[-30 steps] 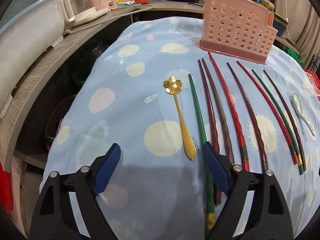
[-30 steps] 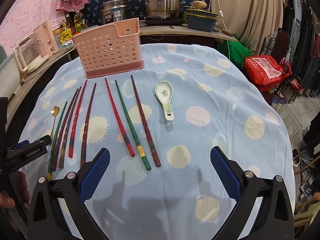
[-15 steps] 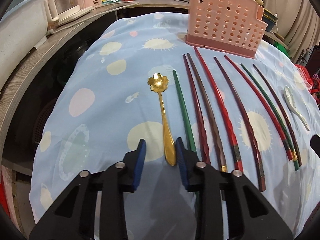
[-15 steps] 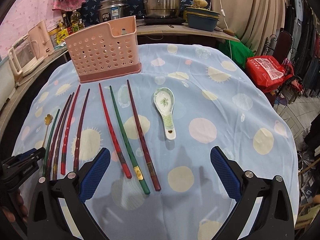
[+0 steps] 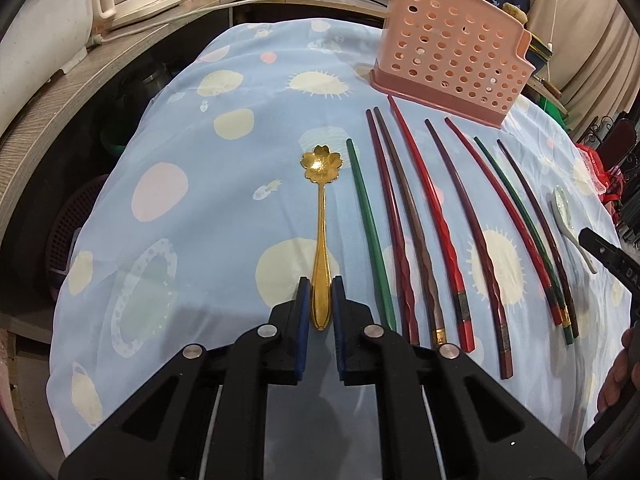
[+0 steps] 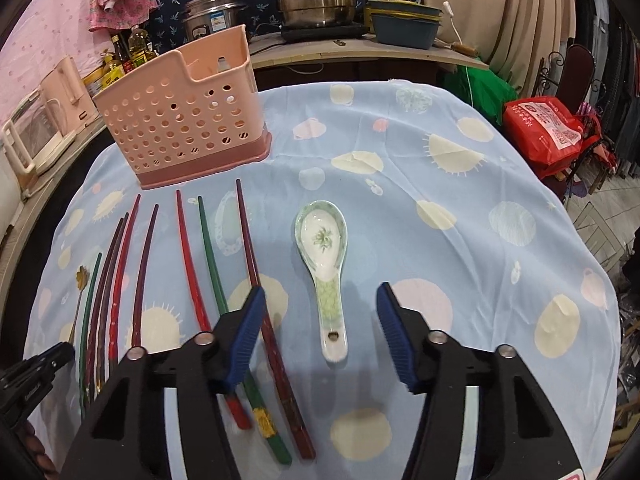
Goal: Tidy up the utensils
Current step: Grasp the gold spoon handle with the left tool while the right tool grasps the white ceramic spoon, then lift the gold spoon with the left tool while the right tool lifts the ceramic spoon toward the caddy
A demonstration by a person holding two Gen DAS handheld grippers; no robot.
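- The tabletop (image 5: 192, 168), under a blue spotted cloth, carries everything.
- The pink basket (image 5: 448, 52) stands at the far edge, seemingly empty, so sorting looks barely begun.
- The chopsticks (image 5: 416, 216) lie in a row between both spoons.
- The right gripper (image 6: 320, 340) hangs wide open around the china spoon (image 6: 324, 256) handle, not touching.
- The left gripper (image 5: 320, 300) has its fingers (image 5: 302, 308) closed on the gold spoon (image 5: 322, 240) handle end, with the spoon flat on the cloth; a straight, level lift should avoid nudging the green chopstick (image 5: 370, 232) just beside.
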